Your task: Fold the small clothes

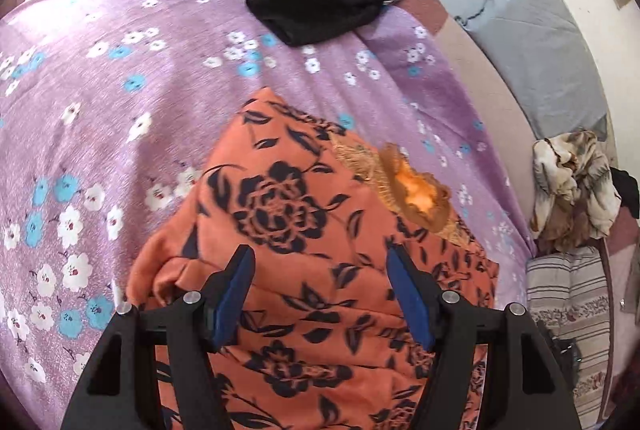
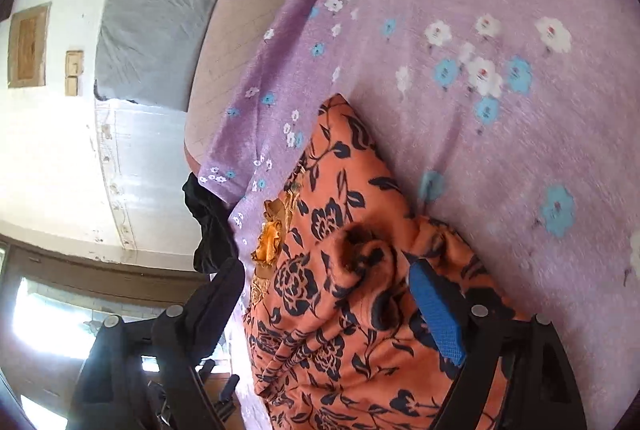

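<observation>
Left wrist view: left tool (image 1: 320,272) stands wide, its blue pads (image 1: 232,296) apart above the orange floral garment (image 1: 280,198), nothing pinched between them. The garment lies on the purple flowered bedsheet (image 1: 120,78), folded to a rough point at its far end, with a gold lace trim (image 1: 416,194) on its right side. A black garment (image 1: 320,6) sits crumpled farther off on the same sheet, well apart from the orange one. At right, a grey mattress (image 1: 536,46) leans against the wall; a brown-and-cream blanket (image 1: 572,186) is heaped below it, near a striped cloth (image 1: 568,294).

Right wrist view (the picture is rolled sideways): right tool (image 2: 328,282) wide too. A bunched fold of the orange floral garment (image 2: 344,230) rises between the fingers, but the blue pad (image 2: 436,314) at right does not press on it; the left finger (image 2: 216,294) stands clear off the bed's edge. The black garment (image 2: 208,222) shows just beyond that finger, partly hidden. The bedsheet (image 2: 460,10) fills the upper right.
</observation>
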